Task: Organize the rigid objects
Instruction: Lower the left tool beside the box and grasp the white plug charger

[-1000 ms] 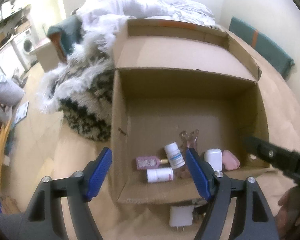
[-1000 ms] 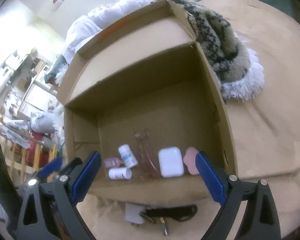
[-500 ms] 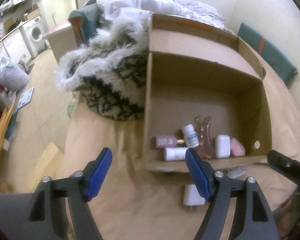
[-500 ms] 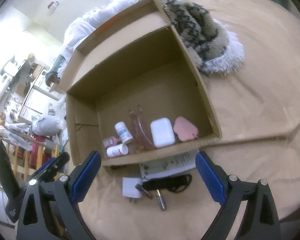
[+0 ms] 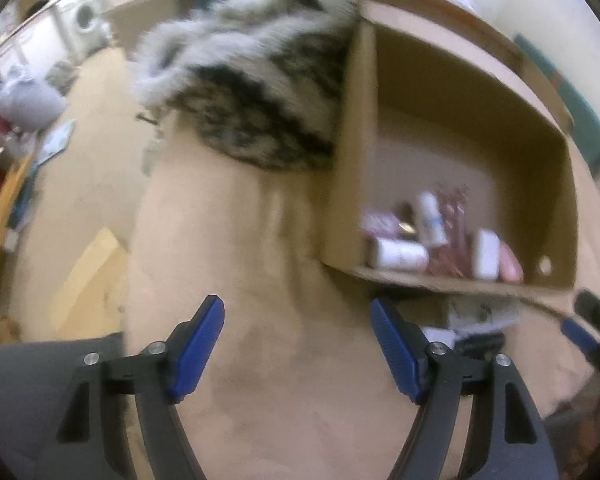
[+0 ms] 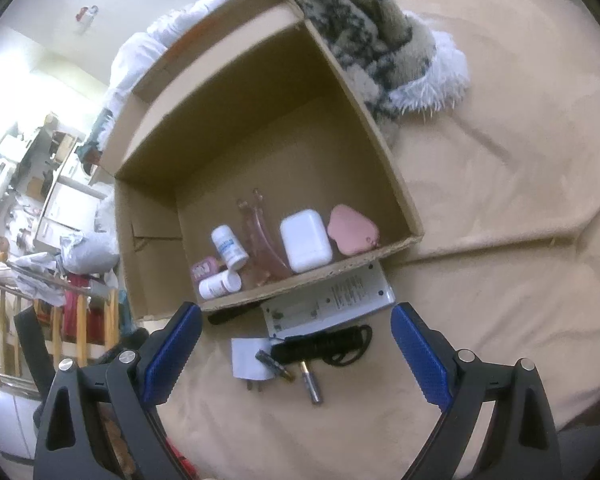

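Tan cloth (image 6: 500, 240) covers the wide surface, creased to the right of an open cardboard box (image 6: 260, 152) that lies on it. Beyond the box's far right corner sits a furry black-and-white throw (image 6: 380, 48), and white bedding (image 6: 148, 48) piles up behind the box. At far left the room is cluttered with shelves and a drying rack.

Along the box's near wall lie several small things: a pink case (image 6: 350, 230) at the right, a white case (image 6: 306, 240) just left of it, a clear pink clip (image 6: 260, 236), two white pill bottles (image 6: 230, 247) (image 6: 219, 284) and a small pink pack (image 6: 204, 270) at the left.

Outside the box, just near its front edge, a white charger (image 6: 332, 300) lies flat with its far edge tucked under the box's front flap. A coiled black cable (image 6: 324, 346) lies against its near side, a white plug (image 6: 250, 364) to the left, and two batteries (image 6: 274, 365) (image 6: 311, 388) beside the plug.

Right gripper (image 6: 296, 354) hovers above this loose group, spread wide and holding nothing. Left gripper (image 5: 298, 344) is likewise spread wide and empty over bare cloth, to the left of the box; its view is blurred, with the box contents only smeared shapes at the right. The right gripper's tip (image 5: 592, 328) shows at that view's right edge.
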The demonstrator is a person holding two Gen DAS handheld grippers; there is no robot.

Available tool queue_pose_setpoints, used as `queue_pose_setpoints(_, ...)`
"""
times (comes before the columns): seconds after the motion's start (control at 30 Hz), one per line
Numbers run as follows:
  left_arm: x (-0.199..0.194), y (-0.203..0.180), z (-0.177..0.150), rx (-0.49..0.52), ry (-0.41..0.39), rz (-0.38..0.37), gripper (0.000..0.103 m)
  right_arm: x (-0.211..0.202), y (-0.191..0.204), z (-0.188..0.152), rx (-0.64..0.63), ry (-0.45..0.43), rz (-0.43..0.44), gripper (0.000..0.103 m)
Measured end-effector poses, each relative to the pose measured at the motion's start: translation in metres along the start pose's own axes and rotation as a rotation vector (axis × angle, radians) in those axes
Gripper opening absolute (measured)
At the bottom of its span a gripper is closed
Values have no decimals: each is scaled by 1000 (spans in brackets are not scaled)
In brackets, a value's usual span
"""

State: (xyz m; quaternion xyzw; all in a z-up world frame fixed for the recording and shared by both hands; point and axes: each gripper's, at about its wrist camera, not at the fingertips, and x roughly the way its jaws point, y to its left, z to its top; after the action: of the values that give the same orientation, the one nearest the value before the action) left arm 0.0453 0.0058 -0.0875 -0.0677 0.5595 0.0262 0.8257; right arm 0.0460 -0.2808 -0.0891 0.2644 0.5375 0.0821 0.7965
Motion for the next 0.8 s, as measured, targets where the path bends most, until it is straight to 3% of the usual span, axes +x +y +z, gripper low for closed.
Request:
queue_pose_setpoints(0.2,29,-46,-12,111,104,-59,73,2,3,1,-1,-2,7,101)
queue_pose_setpoints(0.4,55,-76,-18,155,195,-56,73,0,0,2,20,-6,25,101)
queue_pose_setpoints(0.5,64,-87,-21,152,235,-90,73,-1,-1,2,23,-5,32,101)
queue_pose_setpoints(0.63,75,-103,-26,203,254,-57,73,-3,-3,2,23,-3,34,101)
queue_pose_setpoints(0.67,74,-104,-26,207,245,-59,69,-3,-3,2,23,-2,33,101)
queue_pose_setpoints(0.7,73,-107,-27,208,237,-73,48,-3,-4,2,23,0,32,101)
queue_pose_setpoints(0.73,70,-109,-26,215,238,-115,40,-3,-5,3,25,-1,33,101)
queue_pose_setpoints(0.8,66,-112,-26,232,236,-114,39,-4,-5,3,27,-3,31,101)
